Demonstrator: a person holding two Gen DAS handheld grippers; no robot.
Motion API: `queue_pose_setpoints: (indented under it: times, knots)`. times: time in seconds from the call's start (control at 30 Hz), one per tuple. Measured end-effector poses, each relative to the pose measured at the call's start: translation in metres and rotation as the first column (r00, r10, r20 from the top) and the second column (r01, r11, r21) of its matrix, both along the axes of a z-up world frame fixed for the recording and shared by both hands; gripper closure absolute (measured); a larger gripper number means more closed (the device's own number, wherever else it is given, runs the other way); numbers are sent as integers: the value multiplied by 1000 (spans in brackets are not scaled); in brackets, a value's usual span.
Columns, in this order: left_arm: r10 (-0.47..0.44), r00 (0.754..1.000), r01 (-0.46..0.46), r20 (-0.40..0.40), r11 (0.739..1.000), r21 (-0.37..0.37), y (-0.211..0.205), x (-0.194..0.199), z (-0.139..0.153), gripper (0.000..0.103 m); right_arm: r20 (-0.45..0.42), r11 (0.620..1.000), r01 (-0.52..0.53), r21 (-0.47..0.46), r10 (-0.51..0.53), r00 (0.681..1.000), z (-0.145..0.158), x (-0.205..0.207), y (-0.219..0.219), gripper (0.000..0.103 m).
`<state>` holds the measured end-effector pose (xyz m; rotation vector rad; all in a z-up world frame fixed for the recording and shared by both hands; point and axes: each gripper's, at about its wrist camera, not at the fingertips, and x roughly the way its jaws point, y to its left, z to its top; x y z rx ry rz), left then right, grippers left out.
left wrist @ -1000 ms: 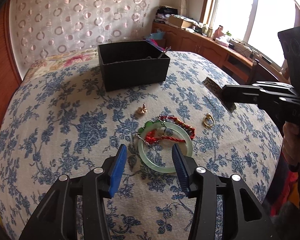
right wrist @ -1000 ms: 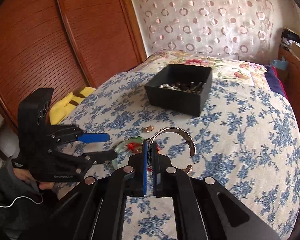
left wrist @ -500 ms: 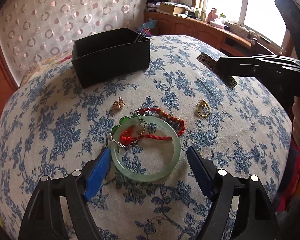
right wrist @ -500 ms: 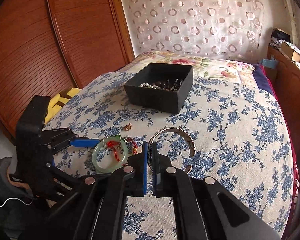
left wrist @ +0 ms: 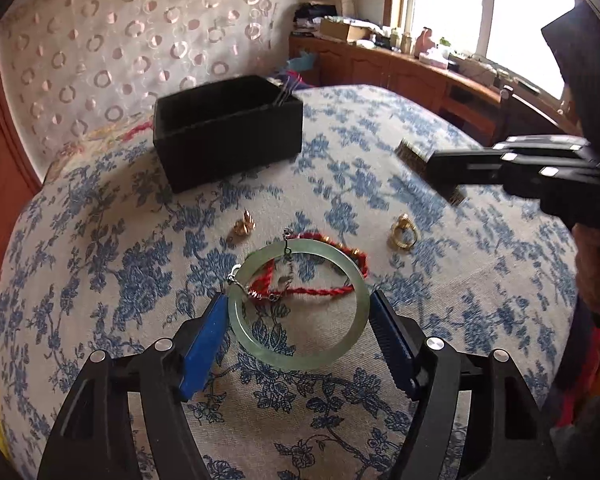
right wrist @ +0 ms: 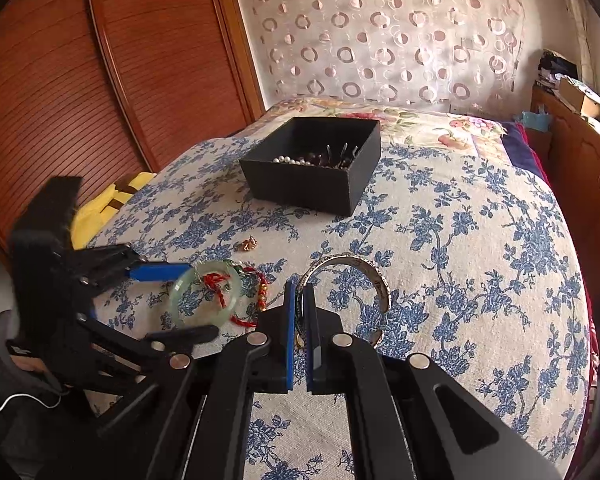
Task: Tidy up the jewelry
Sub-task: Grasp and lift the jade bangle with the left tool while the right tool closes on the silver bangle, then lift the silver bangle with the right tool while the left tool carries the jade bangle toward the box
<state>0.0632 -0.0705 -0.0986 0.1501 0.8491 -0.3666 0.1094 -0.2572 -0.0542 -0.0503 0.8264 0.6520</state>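
Note:
A pale green jade bangle lies on the floral bedspread, with a red cord bracelet and a thin chain tangled over it. My left gripper is open, its blue pads on either side of the bangle, close to its rim. It also shows in the right wrist view. My right gripper is shut on a silver cuff bracelet and holds it above the bed. The black jewelry box holds pearls and dark pieces.
A small gold charm and a gold ring lie on the bedspread between the bangle and the box. A yellow cloth lies at the bed's left edge. A wooden wardrobe stands at the left.
My left gripper has opened wider and moved forward and down until its pads flank the jade bangle. My right gripper stays shut on the silver cuff and has drifted slightly.

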Motion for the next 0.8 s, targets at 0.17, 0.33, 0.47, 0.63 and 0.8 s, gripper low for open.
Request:
queue_pose_setpoints:
  times: [0.17,0.33,0.47,0.63,0.8]
  knots:
    - [-11,999,13,38,999,-41,3,-6,28,35,-1,1000,3,0,-3,1000,-1,1,-1,99]
    - [-25,994,31,102,998,-62,3,-11,60,35,6,1000,7,4,-7,1000,2,1,-3,99]
    - [-28,989,35,142,998,-49,4,-11,77,35,10,1000,6,2,-6,1000,3,1,-3,99]
    - [-10,988,16,152,999,-35,8,-5,78,35,23,1000,0,-2,0,1000,8,1,-1,99]
    - [21,988,-15,152,999,-38,17,2,76,35,41,1000,-6,-16,7,999,14,2,2,99]
